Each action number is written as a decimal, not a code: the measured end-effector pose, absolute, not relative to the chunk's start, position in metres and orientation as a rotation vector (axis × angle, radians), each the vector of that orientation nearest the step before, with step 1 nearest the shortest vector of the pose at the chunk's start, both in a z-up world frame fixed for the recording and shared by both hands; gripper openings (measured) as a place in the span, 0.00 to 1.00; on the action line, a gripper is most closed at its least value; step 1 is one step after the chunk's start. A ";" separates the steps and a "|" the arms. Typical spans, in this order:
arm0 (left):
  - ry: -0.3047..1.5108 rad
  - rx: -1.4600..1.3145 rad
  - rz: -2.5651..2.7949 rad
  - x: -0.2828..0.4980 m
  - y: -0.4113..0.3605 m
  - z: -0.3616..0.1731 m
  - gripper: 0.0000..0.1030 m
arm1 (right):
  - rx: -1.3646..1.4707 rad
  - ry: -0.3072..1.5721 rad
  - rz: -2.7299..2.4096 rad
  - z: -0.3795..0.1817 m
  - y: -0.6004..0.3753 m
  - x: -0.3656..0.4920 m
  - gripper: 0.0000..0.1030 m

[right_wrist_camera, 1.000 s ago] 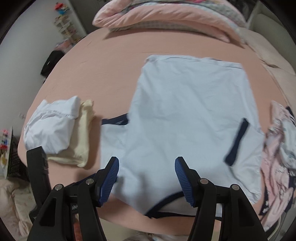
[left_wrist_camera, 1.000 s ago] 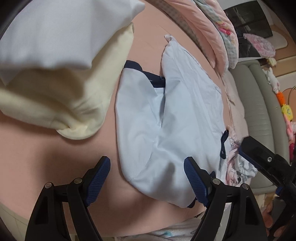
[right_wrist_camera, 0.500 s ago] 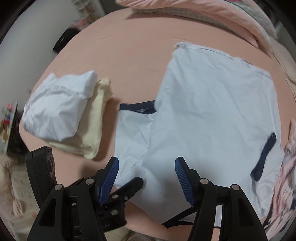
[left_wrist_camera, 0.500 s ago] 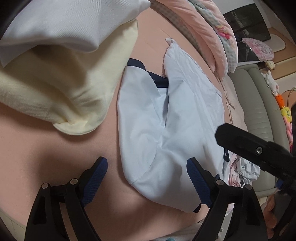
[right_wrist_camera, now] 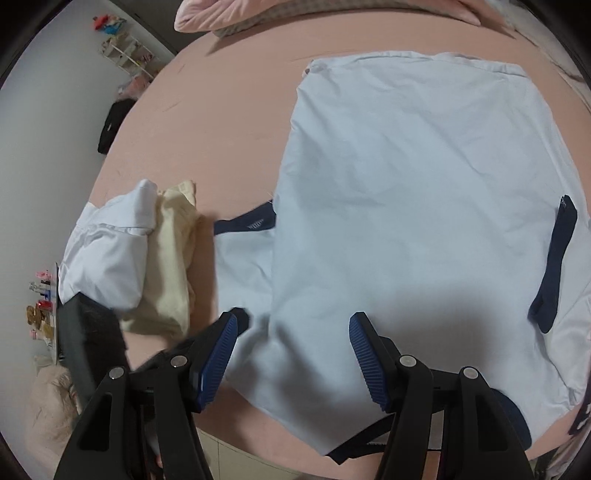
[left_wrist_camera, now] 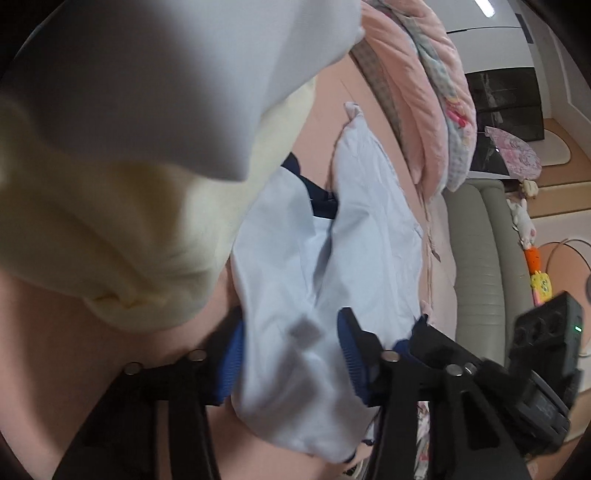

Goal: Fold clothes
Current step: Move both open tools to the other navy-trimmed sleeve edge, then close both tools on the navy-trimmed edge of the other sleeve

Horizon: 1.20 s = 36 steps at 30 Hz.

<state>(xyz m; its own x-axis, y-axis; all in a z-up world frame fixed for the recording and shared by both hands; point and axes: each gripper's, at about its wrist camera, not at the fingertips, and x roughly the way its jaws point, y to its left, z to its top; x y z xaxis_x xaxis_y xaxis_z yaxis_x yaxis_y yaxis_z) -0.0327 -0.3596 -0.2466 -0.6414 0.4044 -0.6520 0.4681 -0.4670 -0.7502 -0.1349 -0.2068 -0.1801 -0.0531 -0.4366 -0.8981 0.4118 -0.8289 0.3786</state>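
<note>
Pale-blue shirt point(right_wrist_camera: 413, 206) with navy trim lies flat on the pink bed point(right_wrist_camera: 229, 122), beside a folded white and cream pile point(right_wrist_camera: 129, 258). My left claw point(left_wrist_camera: 291, 362) is closing, shirt's sleeve edge between its pads. My right claw point(right_wrist_camera: 291, 350) hangs spread over the shirt's near hem, gripping nothing.

The shirt point(right_wrist_camera: 413, 206) lies spread flat on the bed point(right_wrist_camera: 229, 122), with two folded garments point(right_wrist_camera: 129, 258) stacked just to its left. Bedding point(right_wrist_camera: 332, 14) is piled behind it at the far edge. The left gripper point(left_wrist_camera: 291, 365) is closing around the shirt's near left sleeve.
</note>
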 end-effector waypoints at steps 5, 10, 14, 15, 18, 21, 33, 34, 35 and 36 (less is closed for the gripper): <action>1.488 1.286 -2.377 -0.037 -0.357 -0.241 0.13 | 1.679 -0.047 -1.886 -0.184 -0.210 -0.130 0.61; 1.296 1.270 -2.562 -0.044 -0.342 -0.220 0.11 | 1.661 -0.043 -1.893 -0.176 -0.219 -0.139 0.61; 1.260 1.260 -2.632 -0.050 -0.339 -0.216 0.10 | 1.638 -0.005 -1.864 -0.170 -0.240 -0.138 0.61; 1.260 1.263 -2.644 -0.051 -0.337 -0.217 0.10 | 1.630 0.012 -1.853 -0.170 -0.246 -0.137 0.61; 1.269 1.273 -2.678 -0.056 -0.332 -0.217 0.10 | 1.625 0.074 -1.838 -0.174 -0.265 -0.134 0.61; 1.259 1.275 -2.688 -0.057 -0.330 -0.218 0.10 | 1.624 0.134 -1.821 -0.181 -0.280 -0.134 0.61; 1.166 1.347 -2.691 -0.065 -0.318 -0.220 0.10 | 1.634 0.232 -1.862 -0.205 -0.289 -0.130 0.61; 1.168 1.343 -2.703 -0.065 -0.317 -0.219 0.10 | 1.628 0.243 -1.861 -0.205 -0.291 -0.128 0.61; 1.170 1.340 -2.716 -0.064 -0.316 -0.218 0.10 | 1.621 0.255 -1.860 -0.205 -0.293 -0.127 0.61; 1.172 1.339 -2.724 -0.063 -0.316 -0.218 0.10 | 1.615 0.267 -1.858 -0.205 -0.295 -0.126 0.61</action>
